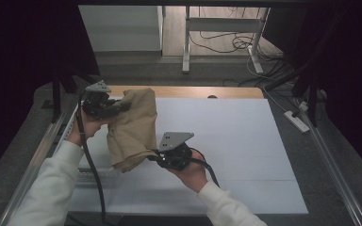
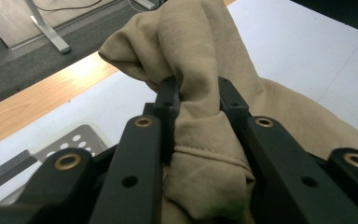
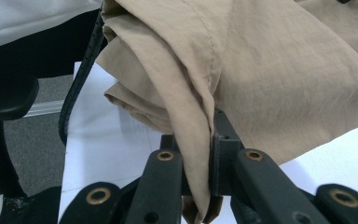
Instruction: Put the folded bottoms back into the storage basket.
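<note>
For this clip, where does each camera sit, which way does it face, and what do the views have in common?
High view: above the person's side, looking forward and down at the white table; forearms, left gripper, right gripper.
Left gripper view: rides that gripper, along black jaws clamping the tan cloth.
Right gripper view: rides that gripper, jaws pinching a cloth fold.
Shared: the cloth, the table.

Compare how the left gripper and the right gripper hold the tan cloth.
The left gripper holds the tan cloth at its far, upper end, near the table's wooden edge; the right gripper holds the near, lower end over the white mat. The left clamps a thick bunched wad; the right pinches a thinner folded seam. Both are shut on the cloth.
</note>
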`<control>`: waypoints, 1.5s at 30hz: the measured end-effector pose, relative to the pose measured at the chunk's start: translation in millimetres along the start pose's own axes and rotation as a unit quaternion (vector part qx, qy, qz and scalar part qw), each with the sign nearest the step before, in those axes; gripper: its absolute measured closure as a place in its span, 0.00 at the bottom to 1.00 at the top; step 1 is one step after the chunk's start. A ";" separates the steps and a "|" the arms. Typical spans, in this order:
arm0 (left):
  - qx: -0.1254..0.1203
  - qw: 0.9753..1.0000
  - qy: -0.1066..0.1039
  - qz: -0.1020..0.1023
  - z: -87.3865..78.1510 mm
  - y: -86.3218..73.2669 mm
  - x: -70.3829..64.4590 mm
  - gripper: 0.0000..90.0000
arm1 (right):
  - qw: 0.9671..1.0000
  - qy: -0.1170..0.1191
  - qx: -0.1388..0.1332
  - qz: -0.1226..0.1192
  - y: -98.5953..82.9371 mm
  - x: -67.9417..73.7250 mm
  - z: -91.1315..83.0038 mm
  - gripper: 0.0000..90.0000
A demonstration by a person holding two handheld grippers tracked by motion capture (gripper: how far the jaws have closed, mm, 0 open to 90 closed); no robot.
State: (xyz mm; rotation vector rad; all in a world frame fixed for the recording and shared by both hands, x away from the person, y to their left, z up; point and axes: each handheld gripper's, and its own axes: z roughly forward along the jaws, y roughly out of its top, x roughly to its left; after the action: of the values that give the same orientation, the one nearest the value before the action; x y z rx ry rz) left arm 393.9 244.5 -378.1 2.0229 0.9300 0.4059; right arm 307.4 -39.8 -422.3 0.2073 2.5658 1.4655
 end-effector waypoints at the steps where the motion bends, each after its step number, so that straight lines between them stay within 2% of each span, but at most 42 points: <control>1: 0.000 1.000 0.001 0.000 -1.1 -0.4 0.7 0.83 | 1.000 0.000 -0.001 0.000 0.7 0.3 1.1 0.92; 30: 0.007 0.999 0.027 -0.018 -25.1 -13.4 23.7 0.83 | 1.000 0.017 -0.005 -0.004 24.0 4.7 36.2 0.92; 45: 0.009 0.999 0.036 -0.026 -34.4 -18.1 32.7 0.83 | 1.000 0.020 -0.010 -0.004 34.0 4.3 46.4 0.93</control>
State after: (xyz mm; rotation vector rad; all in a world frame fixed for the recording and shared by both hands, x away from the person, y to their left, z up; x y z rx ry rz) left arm 387.5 294.8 -374.4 2.0070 1.0308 0.4461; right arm 314.7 17.1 -416.5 0.1676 2.5790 1.5071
